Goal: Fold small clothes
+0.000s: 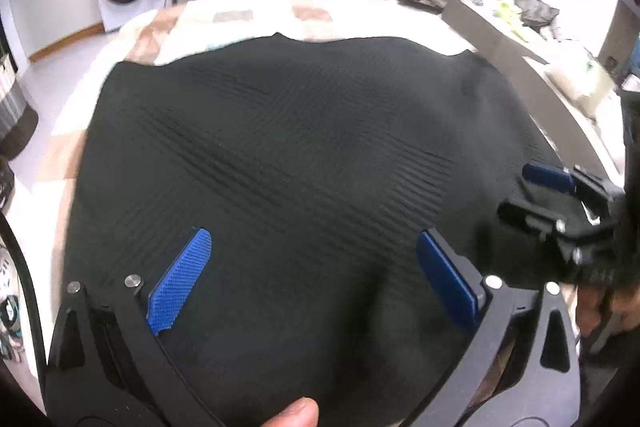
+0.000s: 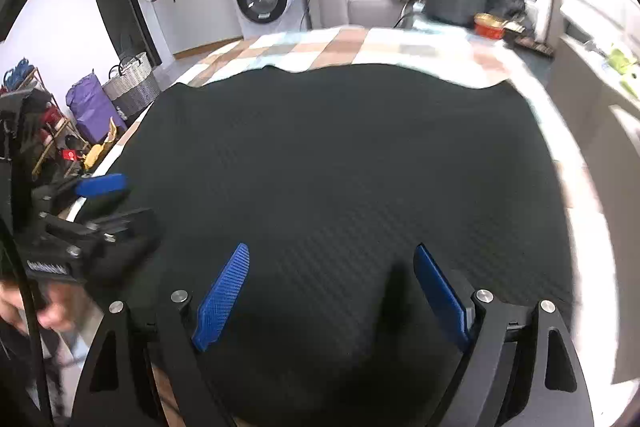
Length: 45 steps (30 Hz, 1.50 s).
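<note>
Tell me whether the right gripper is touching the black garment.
Cannot tell. In the right wrist view, the right gripper stands open above the black garment, but neither view plainly shows contact or a gap.

You get bright daylight from the right, blown-out white there. Fisheye bends the edges, dark vignette corners. Motion blur smears the background; the black garment (image 1: 288,155) shows little detail.
</note>
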### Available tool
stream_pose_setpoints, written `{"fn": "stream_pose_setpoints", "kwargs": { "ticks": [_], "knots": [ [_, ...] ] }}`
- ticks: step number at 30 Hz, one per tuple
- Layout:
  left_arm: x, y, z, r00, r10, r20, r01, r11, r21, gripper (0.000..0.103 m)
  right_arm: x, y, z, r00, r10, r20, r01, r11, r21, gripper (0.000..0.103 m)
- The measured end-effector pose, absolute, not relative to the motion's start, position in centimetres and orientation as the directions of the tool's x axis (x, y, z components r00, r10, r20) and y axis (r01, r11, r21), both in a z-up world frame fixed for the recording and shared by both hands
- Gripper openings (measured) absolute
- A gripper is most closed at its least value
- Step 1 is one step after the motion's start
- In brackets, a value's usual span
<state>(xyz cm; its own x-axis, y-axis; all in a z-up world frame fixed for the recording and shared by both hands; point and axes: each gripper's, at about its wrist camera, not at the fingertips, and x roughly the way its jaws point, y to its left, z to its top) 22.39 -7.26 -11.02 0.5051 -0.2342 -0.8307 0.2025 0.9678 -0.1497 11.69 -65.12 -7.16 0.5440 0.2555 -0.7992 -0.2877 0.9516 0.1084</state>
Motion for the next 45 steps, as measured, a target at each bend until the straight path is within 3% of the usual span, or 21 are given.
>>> {"fn": "stream_pose_setpoints", "kwargs": {
  "ticks": [5,8,9,11,14,20,25,29,38,45],
  "knots": [
    [23.0,-5.5,-12.4,0.498,-0.180,-0.848,0.181,0.978,-0.102,0.102,13.0,-65.0,-8.4,0.530,0.179,-0.829,-0.313,0.950,0.005,0.086],
    [22.3,-3.5,-12.5,0.498,-0.159,-0.852,0.152,0.984,-0.094,0.102,12.5,-68.7,-8.2,0.547,0.137,-0.826,-0.243,0.970,0.000,0.086],
    [22.0,-2.8,-12.5,0.500,-0.165,-0.850,0.149,0.983,-0.104,0.102,12.8,-70.7,-8.3,0.554,0.094,-0.827,-0.198,0.980,-0.021,0.084],
    [21.6,-1.6,-12.4,0.496,-0.175,-0.851,0.144,0.982,-0.118,0.102,12.1,-72.3,-7.7,0.574,0.141,-0.807,-0.201,0.979,0.028,0.083],
    [21.4,-1.1,-11.7,0.492,-0.211,-0.844,0.140,0.977,-0.162,0.102,11.8,-71.7,-7.4,0.572,0.040,-0.820,-0.174,0.982,-0.073,0.083],
    [25.0,-4.1,-9.9,0.512,-0.220,-0.831,0.168,0.974,-0.154,0.102,13.5,-68.7,-4.9,0.605,0.175,-0.777,-0.220,0.974,0.049,0.085],
    [28.9,-6.0,-11.5,0.461,-0.206,-0.863,0.148,0.977,-0.154,0.102,18.4,-63.5,-6.4,0.523,0.256,-0.813,-0.277,0.953,0.122,0.085],
    [28.1,-4.1,-12.2,0.484,-0.170,-0.858,0.146,0.983,-0.112,0.102,20.0,-64.1,-8.0,0.511,0.203,-0.835,-0.296,0.954,0.050,0.084],
    [27.0,-0.3,-12.2,0.487,-0.160,-0.859,0.099,0.987,-0.127,0.102,18.5,-71.8,-7.0,0.549,-0.060,-0.834,-0.075,0.990,-0.121,0.085],
    [30.4,-3.7,-10.2,0.500,-0.204,-0.842,0.151,0.977,-0.148,0.102,20.2,-68.1,-5.0,0.571,0.101,-0.815,-0.175,0.985,0.000,0.085]
  ]
}}
